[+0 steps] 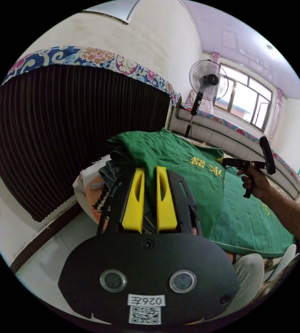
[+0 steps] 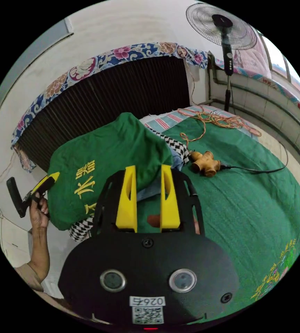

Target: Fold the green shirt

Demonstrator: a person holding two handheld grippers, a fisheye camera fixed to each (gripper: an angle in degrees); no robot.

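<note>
Green shirt [image 1: 177,166] lies draped over a heap of clothes on the green bedspread [image 1: 257,225], yellow lettering up, still unfolded imo.

Left gripper [image 1: 149,171] sits at one edge of the shirt, jaws apart w/ a narrow gap, cloth right at the tips; can't tell if any is actually pinched. Right gripper [image 2: 149,170] at the opposite edge of the shirt, jaws apart, nothing clamped that I can see.

Step in hand looks like taking hold of both edges. To do it well: bite a single layer only, both sides at matching height, then lift the shirt clear of the heap before laying it flat.

In the way: checkered cloth [image 2: 172,144] and denim [image 2: 153,190] directly under the shirt, easy to snag. Beyond the shirt, a tan plug adapter [image 2: 205,163] w/ black cord and an orange cord tangle [image 2: 216,119] on the bedspread. Standing fan [image 1: 207,81] further off, no issue.
</note>
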